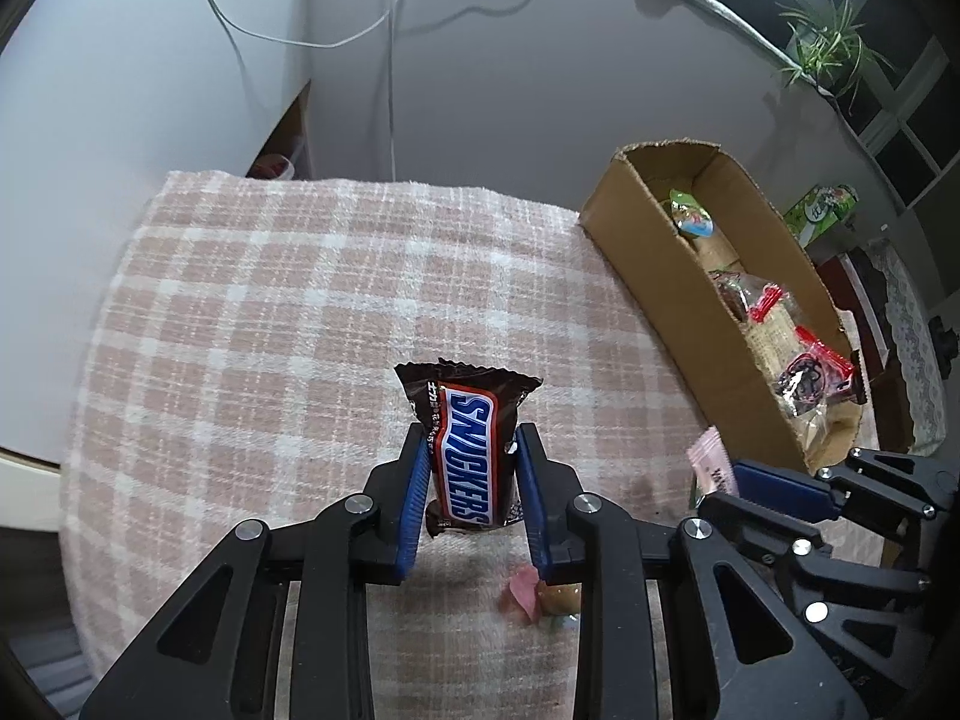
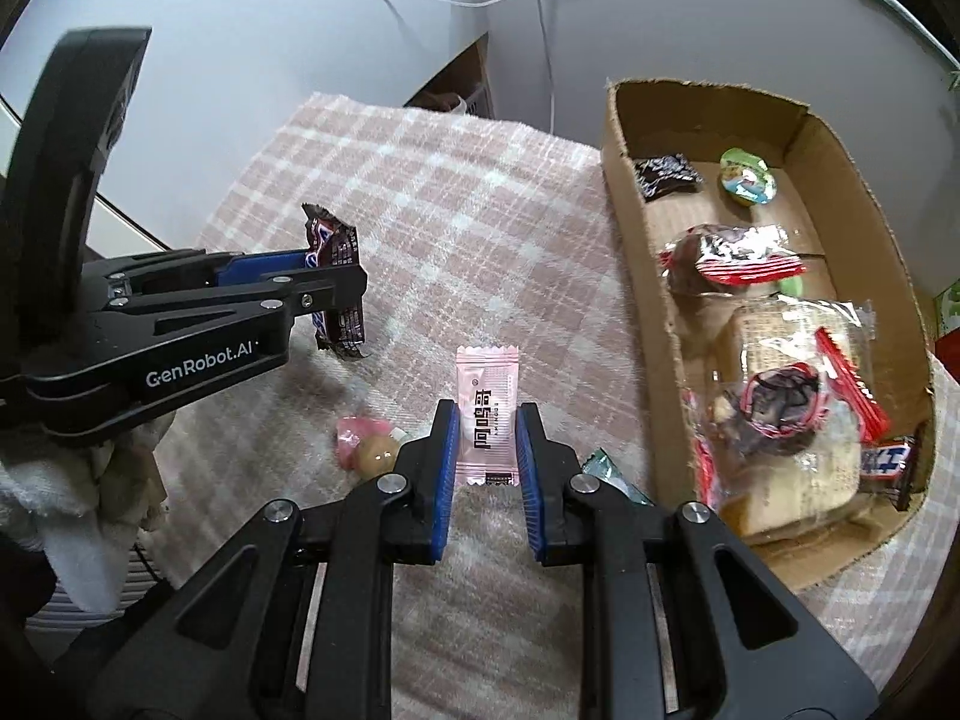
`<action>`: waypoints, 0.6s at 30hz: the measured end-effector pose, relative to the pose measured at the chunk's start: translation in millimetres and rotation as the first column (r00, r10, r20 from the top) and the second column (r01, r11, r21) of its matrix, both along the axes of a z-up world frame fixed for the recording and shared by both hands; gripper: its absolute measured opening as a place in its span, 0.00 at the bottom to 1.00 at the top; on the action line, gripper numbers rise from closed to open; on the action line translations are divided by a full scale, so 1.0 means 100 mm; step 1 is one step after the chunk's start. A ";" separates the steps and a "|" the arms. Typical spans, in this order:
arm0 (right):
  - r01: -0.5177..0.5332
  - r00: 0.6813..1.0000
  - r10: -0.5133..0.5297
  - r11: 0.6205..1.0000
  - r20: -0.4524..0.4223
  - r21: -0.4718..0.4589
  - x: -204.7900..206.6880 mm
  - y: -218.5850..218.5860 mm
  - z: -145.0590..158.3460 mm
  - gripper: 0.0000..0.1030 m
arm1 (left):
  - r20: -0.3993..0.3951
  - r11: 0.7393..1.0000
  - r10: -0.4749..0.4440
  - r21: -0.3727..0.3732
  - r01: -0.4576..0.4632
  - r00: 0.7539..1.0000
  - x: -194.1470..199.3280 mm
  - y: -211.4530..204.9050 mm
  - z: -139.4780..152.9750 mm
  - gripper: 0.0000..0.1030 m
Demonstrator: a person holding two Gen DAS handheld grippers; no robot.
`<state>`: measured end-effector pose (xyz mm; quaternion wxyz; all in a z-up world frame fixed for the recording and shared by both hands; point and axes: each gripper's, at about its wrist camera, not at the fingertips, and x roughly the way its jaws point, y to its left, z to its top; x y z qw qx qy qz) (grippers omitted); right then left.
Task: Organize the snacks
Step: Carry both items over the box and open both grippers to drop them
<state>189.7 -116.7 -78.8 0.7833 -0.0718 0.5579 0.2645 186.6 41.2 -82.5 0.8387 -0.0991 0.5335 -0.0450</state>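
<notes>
My left gripper (image 1: 471, 450) is shut on a brown Snickers bar (image 1: 468, 456) and holds it above the pink checked cloth (image 1: 270, 300). The left gripper and the Snickers bar (image 2: 336, 282) also show at the left of the right wrist view. My right gripper (image 2: 486, 420) is shut on a pink candy sachet (image 2: 486, 414), held above the cloth (image 2: 450, 210). The right gripper (image 1: 729, 483) with the sachet (image 1: 711, 462) shows at the right of the left wrist view. A cardboard box (image 2: 636, 240) with several wrapped snacks stands to the right.
A pink and tan wrapped sweet (image 2: 366, 444) and a green wrapper (image 2: 606, 471) lie on the cloth near my right gripper. The sweet (image 1: 540, 594) lies under my left gripper. White cables (image 1: 390, 60) hang on the wall behind. A plant (image 1: 822, 42) stands at the far right.
</notes>
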 end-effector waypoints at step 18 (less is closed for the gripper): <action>0.105 0.989 -0.110 0.993 0.103 0.053 0.27 -0.64 0.61 0.19 | 0.087 0.993 -0.120 -0.009 0.122 0.989 0.23 -0.51 0.44 0.26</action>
